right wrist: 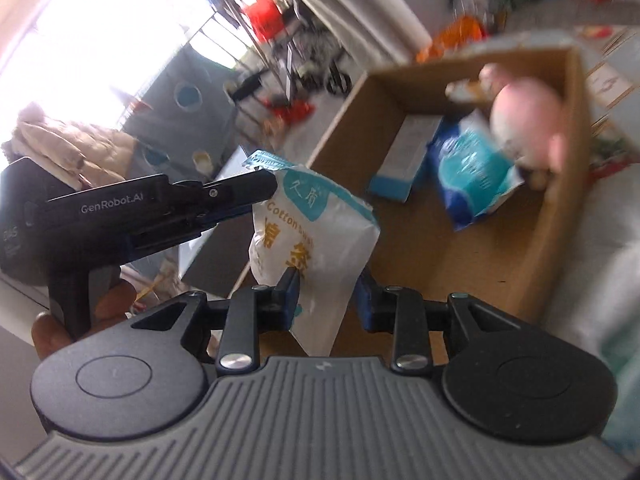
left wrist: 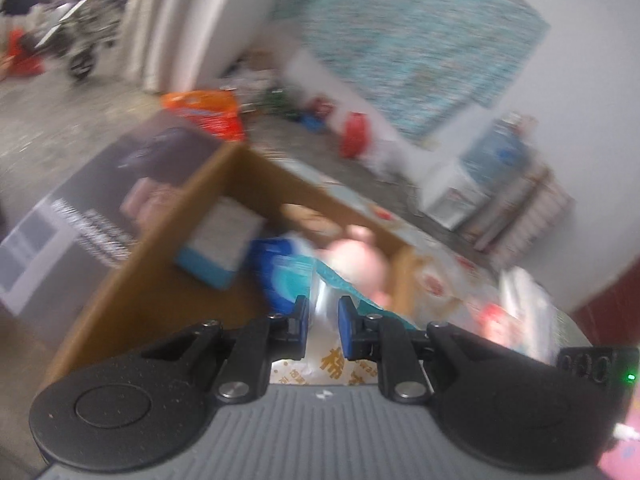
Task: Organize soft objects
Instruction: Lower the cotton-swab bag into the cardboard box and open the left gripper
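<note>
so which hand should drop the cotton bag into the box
Left: the left gripper pinches the cotton bag by its top edge beside the box. The right gripper merely straddles its lower end.

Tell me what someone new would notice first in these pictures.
A white cotton-swab bag hangs in mid-air before the cardboard box, its top pinched by the left tool and its lower part between the right tool's fingers. Inside the box, a pink plush toy lies on a blue packet.

One cardboard box point(right wrist: 552, 240), three soft packs point(right wrist: 316, 240), one pink plush toy point(right wrist: 524, 120), two hand-held grippers point(right wrist: 326, 292).
</note>
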The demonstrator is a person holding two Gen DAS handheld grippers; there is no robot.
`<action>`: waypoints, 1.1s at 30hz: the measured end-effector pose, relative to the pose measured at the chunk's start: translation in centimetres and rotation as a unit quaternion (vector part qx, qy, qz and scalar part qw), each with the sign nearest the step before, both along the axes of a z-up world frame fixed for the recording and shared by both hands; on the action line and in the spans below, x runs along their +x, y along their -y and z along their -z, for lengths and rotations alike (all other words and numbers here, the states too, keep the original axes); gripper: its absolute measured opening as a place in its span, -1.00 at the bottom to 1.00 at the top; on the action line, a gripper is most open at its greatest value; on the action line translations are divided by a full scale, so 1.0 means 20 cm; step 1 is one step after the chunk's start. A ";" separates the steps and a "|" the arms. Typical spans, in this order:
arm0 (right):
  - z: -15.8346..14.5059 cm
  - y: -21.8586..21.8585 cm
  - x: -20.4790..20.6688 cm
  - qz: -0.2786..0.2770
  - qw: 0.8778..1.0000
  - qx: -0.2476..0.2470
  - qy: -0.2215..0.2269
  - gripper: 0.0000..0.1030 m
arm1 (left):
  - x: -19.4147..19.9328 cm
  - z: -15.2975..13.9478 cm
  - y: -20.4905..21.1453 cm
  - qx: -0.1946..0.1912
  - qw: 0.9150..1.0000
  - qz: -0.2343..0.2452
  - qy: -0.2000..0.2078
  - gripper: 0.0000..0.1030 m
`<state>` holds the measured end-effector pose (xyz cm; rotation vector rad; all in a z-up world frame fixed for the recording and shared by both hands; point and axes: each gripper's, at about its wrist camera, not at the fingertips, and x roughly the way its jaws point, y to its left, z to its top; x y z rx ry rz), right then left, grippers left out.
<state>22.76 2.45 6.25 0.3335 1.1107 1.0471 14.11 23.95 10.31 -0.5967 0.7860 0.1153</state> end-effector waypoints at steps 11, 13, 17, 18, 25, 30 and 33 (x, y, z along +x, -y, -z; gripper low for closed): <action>0.39 -0.46 0.43 0.030 0.991 -0.114 -0.061 -0.41 | 0.24 0.31 -0.28 0.019 0.995 -0.077 -0.061 -0.59; 0.50 -0.49 0.50 0.047 0.987 -0.126 -0.090 -0.40 | 0.25 0.35 -0.29 0.012 0.994 -0.086 -0.069 -0.59; 0.60 -0.49 0.54 0.063 0.982 -0.124 -0.129 -0.40 | 0.23 0.36 -0.30 0.003 0.994 -0.088 -0.066 -0.58; 0.60 -0.49 0.54 0.063 0.982 -0.120 -0.131 -0.40 | 0.22 0.35 -0.31 0.004 0.994 -0.087 -0.062 -0.57; 0.59 -0.51 0.54 0.072 0.983 -0.107 -0.129 -0.40 | 0.17 0.30 -0.34 0.006 0.995 -0.092 -0.043 -0.42; 0.52 -0.52 0.52 0.065 0.987 -0.116 -0.088 0.04 | 0.10 0.27 -0.30 0.004 0.996 -0.083 -0.035 -0.22; 0.43 -0.45 0.49 0.068 0.991 -0.097 -0.070 0.23 | 0.06 0.22 -0.24 0.011 0.997 -0.071 -0.023 -0.16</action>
